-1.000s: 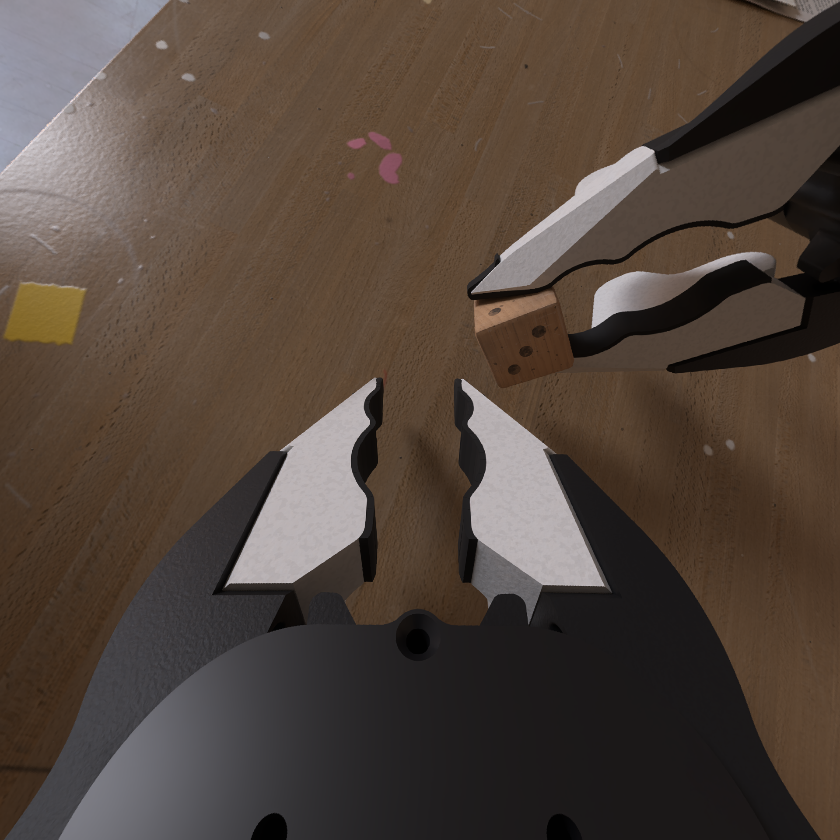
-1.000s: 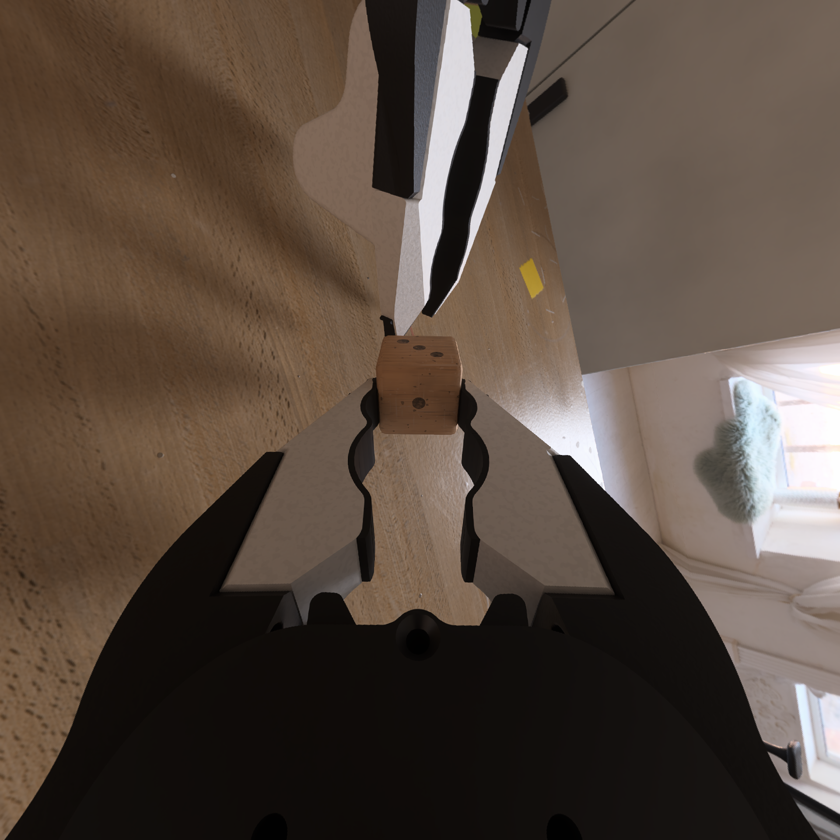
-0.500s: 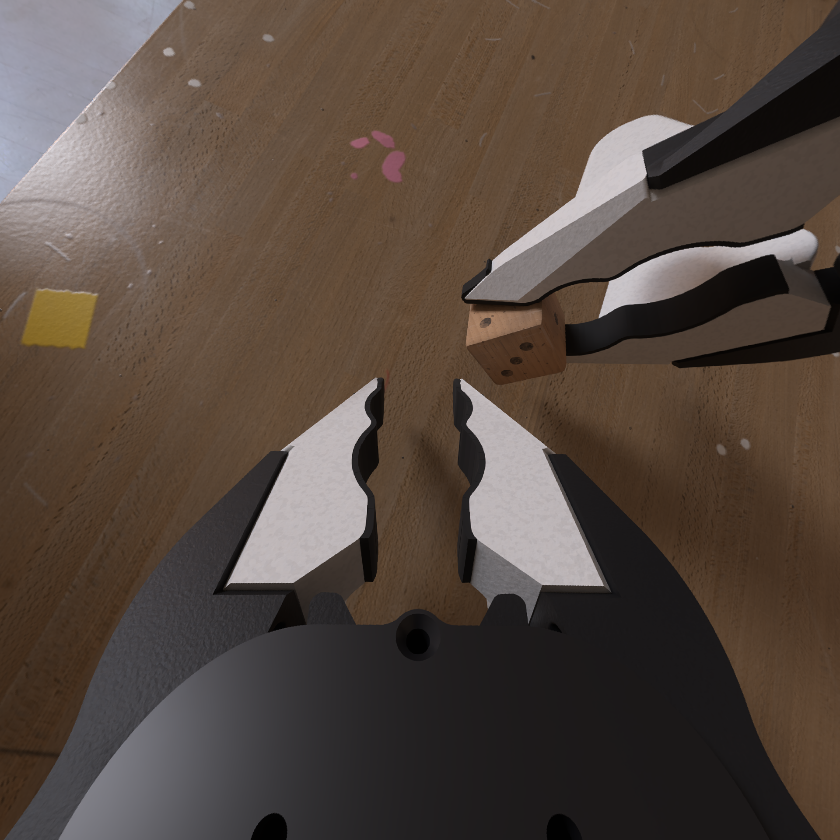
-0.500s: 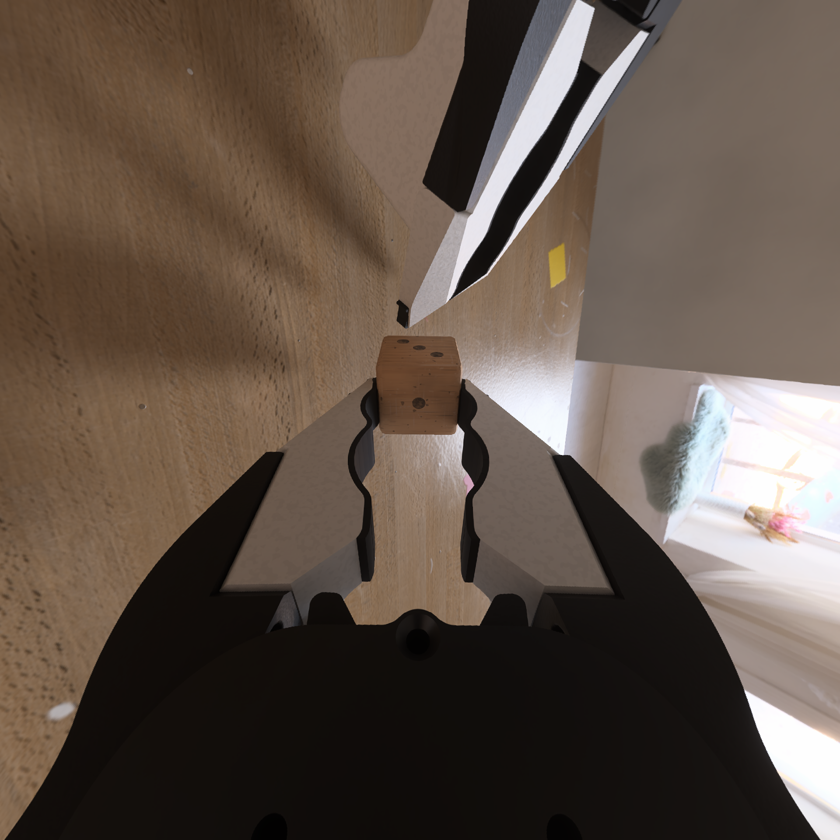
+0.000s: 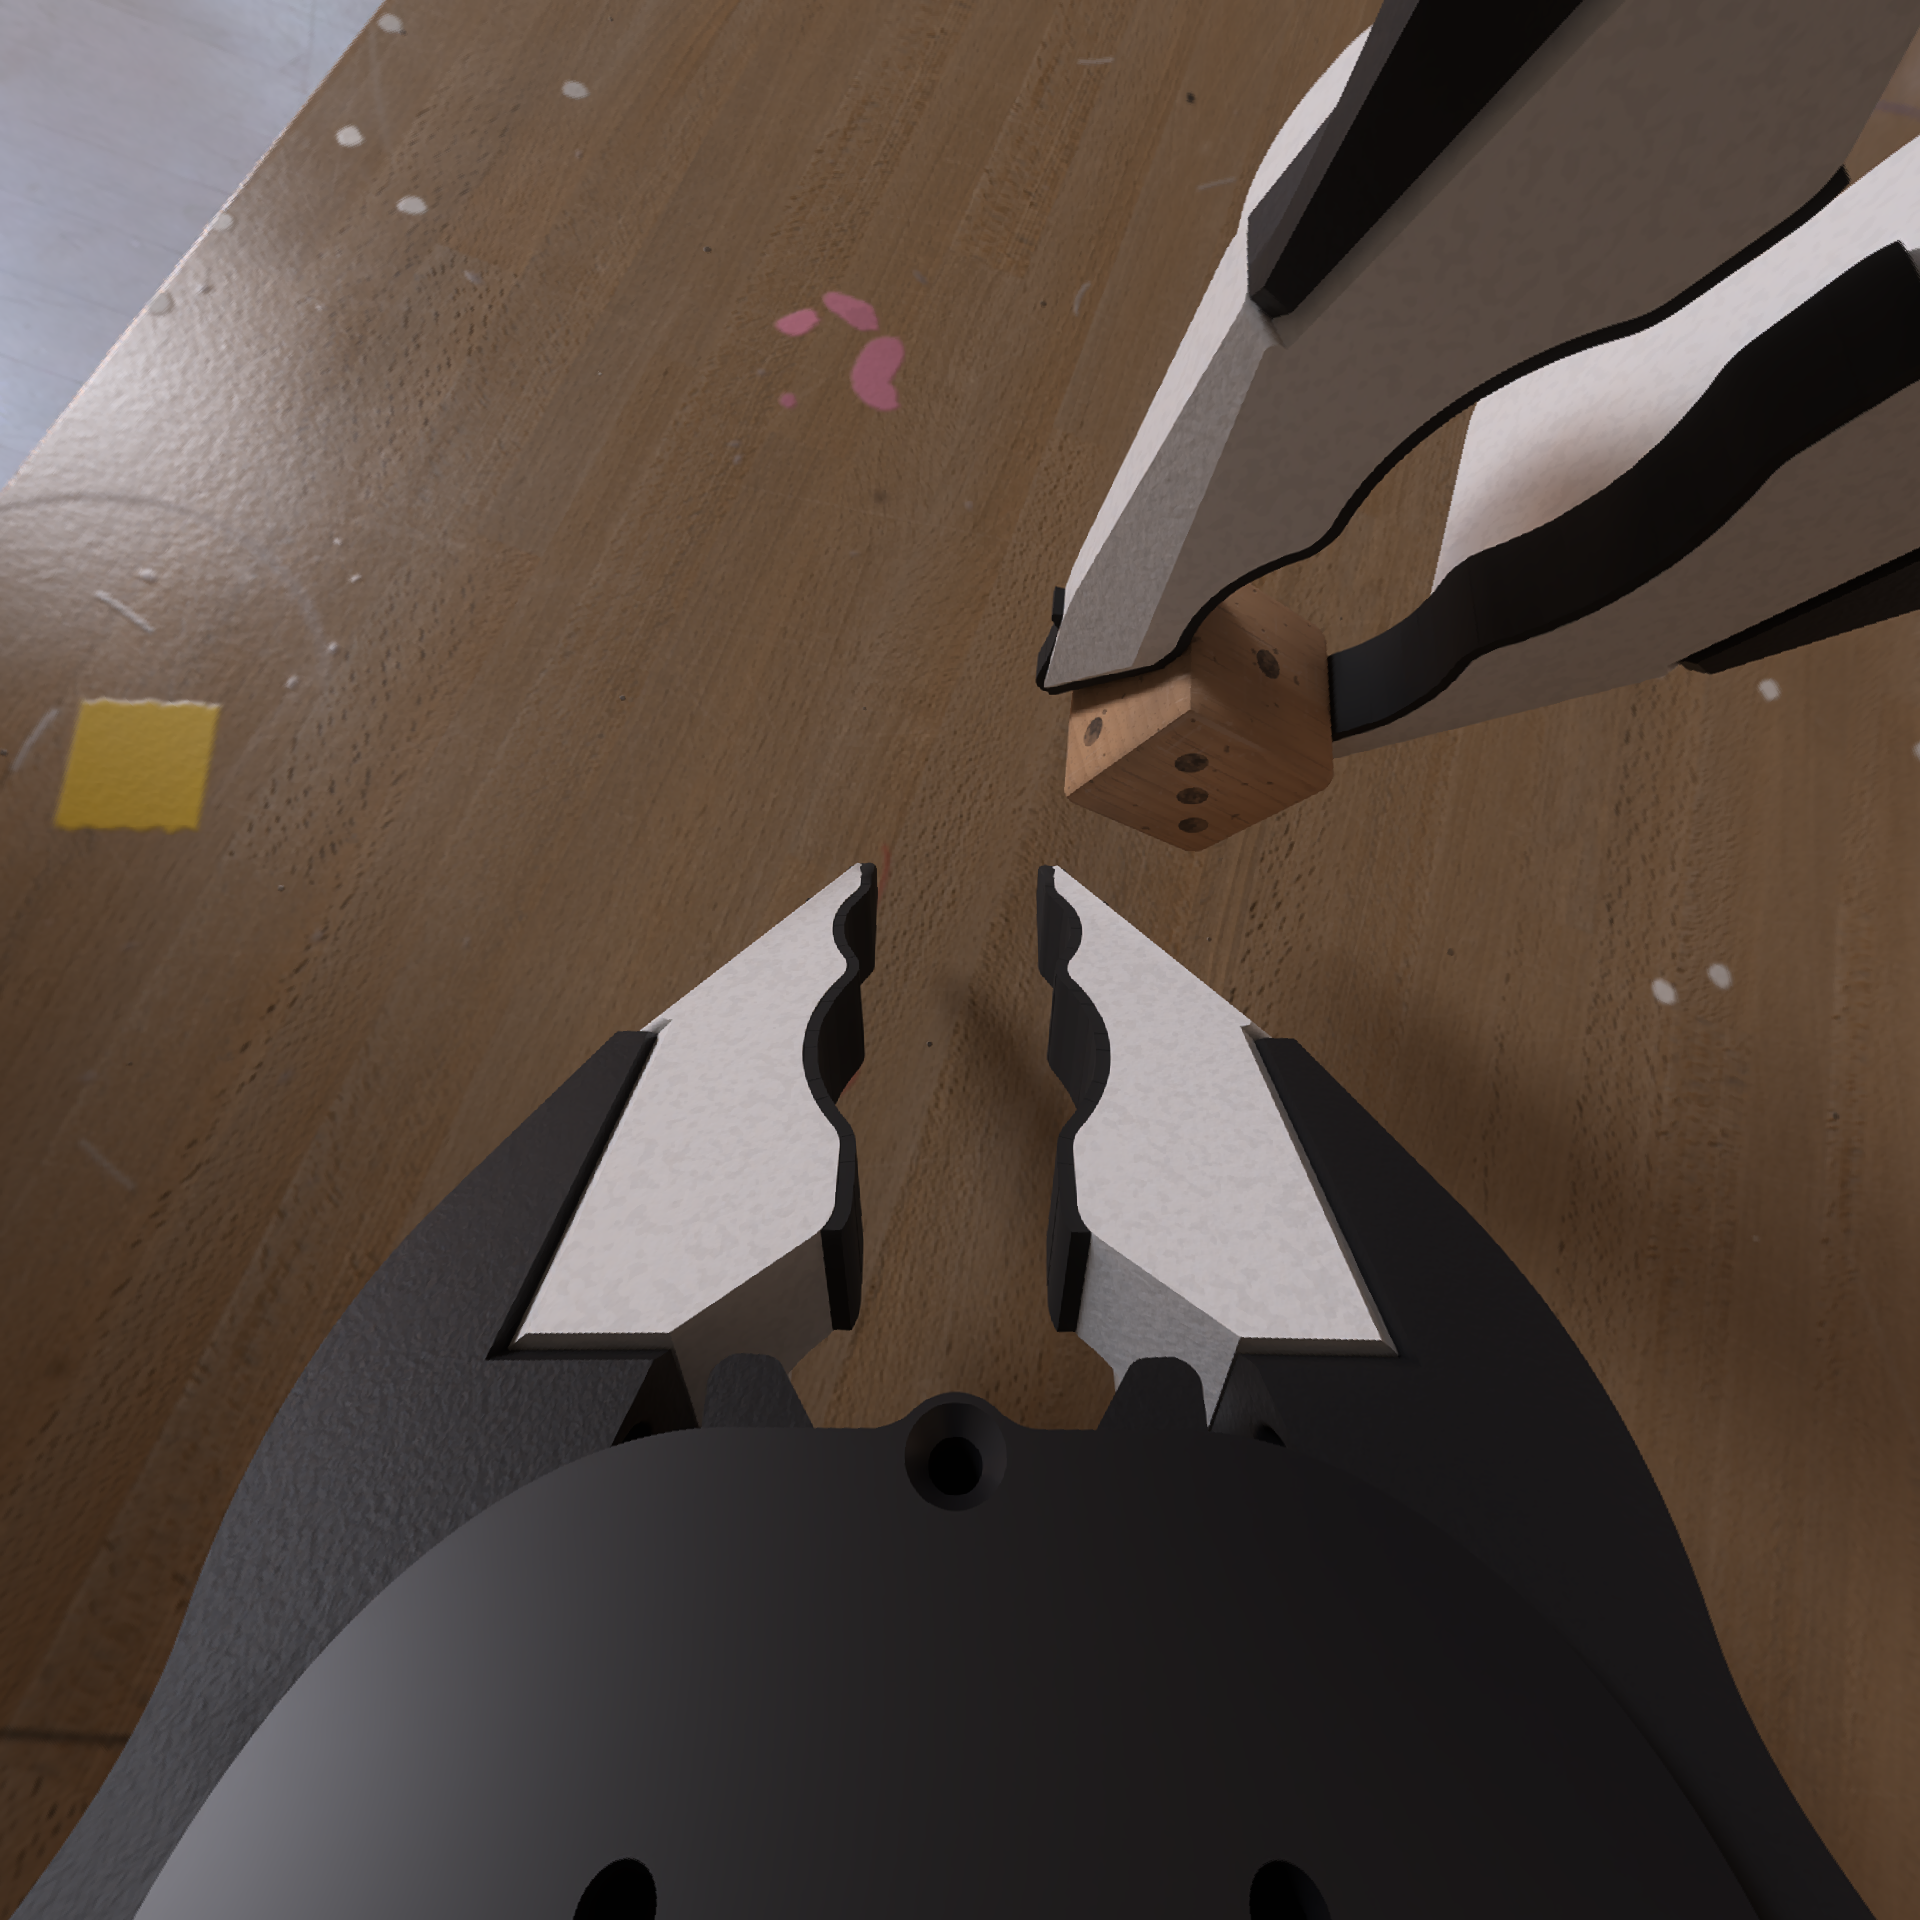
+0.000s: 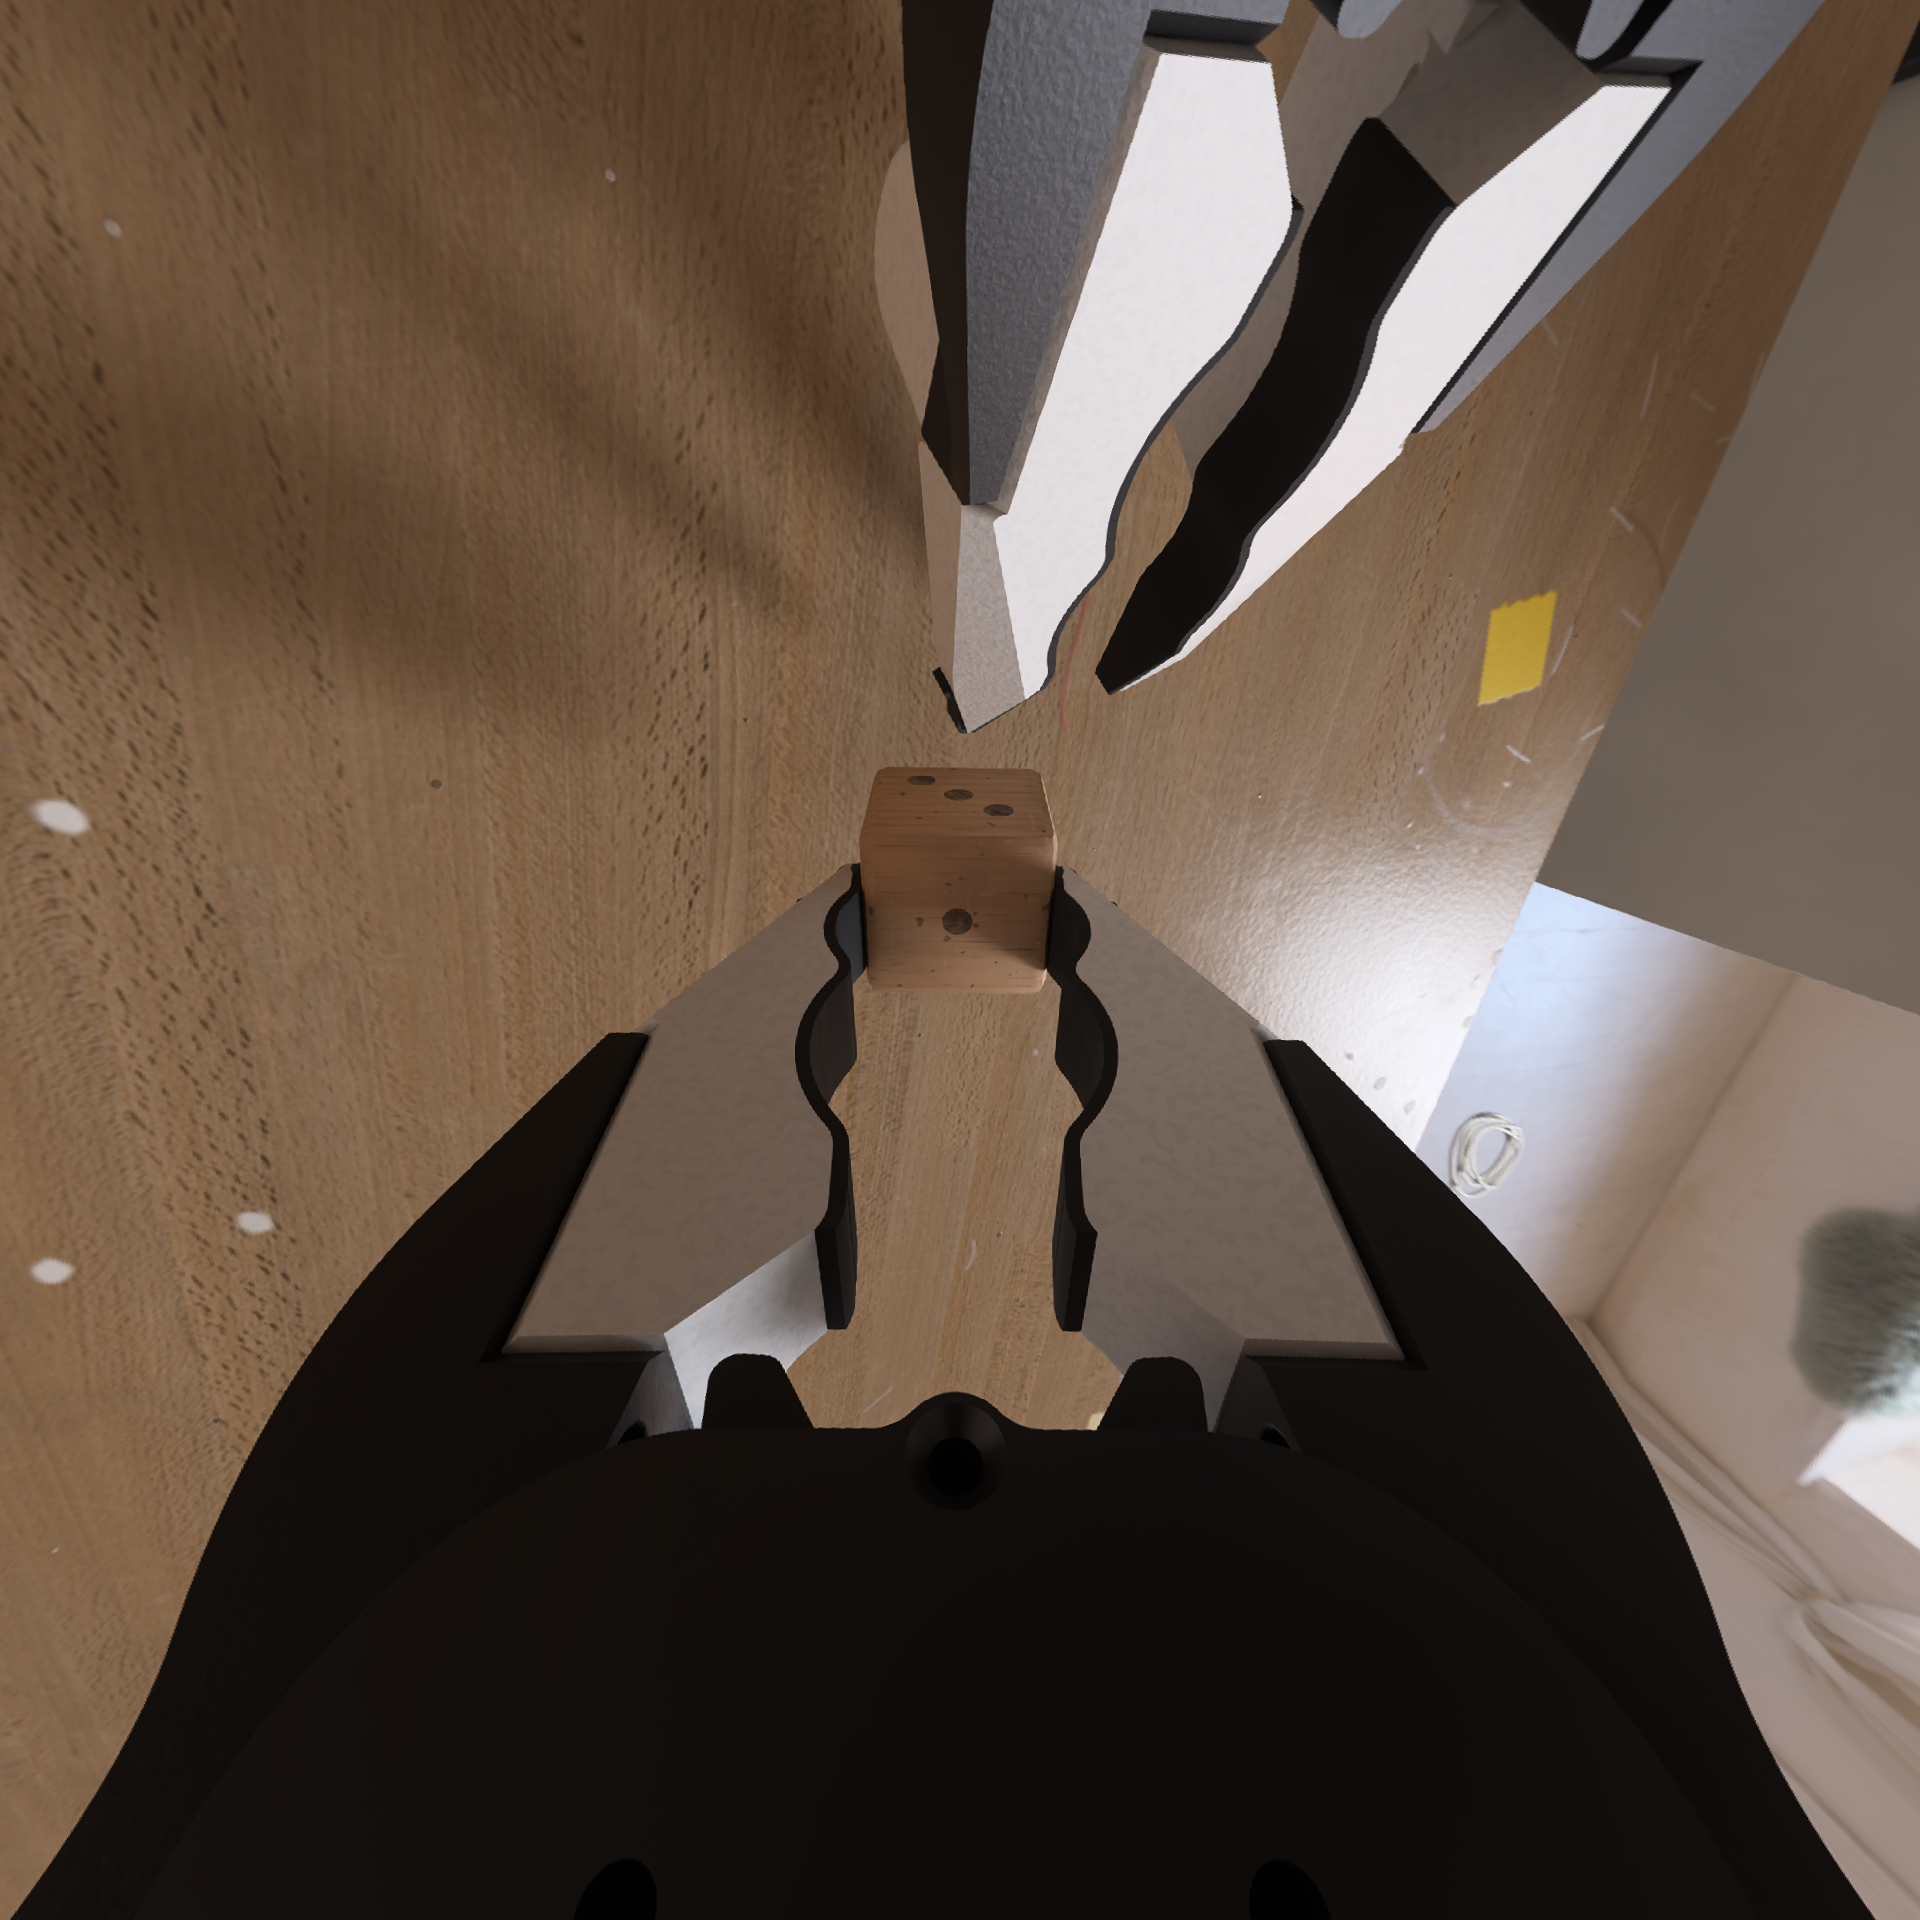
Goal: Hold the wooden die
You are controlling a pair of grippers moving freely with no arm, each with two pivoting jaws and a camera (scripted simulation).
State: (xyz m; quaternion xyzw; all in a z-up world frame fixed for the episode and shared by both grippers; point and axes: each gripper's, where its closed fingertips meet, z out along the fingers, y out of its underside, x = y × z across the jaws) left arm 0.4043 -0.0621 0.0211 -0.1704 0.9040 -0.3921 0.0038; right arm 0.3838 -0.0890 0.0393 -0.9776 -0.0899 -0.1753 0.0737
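Since a second ago the right gripper (image 5: pixel 1195 665) has swung from a flat, sideways reach to a steep one coming down from the upper right in the left wrist view; die came with it, now turned corner-on to that camera.

Wooden table (image 5: pixel 520 623) fills most of both views, grain running lengthwise, flecked with white specks.

Left gripper (image 5: pixel 956 878): jaws apart, nothing between them, only bare wood in the gap. Tips sit just short of the die, not touching. In the right wrist view it shows at the top (image 6: pixel 1023 691), pointing back toward the die.

Right gripper, own view (image 6: pixel 956 904): tips clamped on opposite side faces of the wooden die (image 6: pixel 956 883).

Wooden die (image 5: pixel 1200 727): pinched at the very fingertips, just ahead and right of the left gripper's tips. Three-pip face toward the left gripper, one-pip face toward the right camera. Looks clear of the table, but can't confirm the gap from these angles.

Yellow square patch (image 5: pixel 135 764) on the table, well left of the left gripper.

Pink paint blotches (image 5: pixel 862 353) farther out, ahead of the left gripper.
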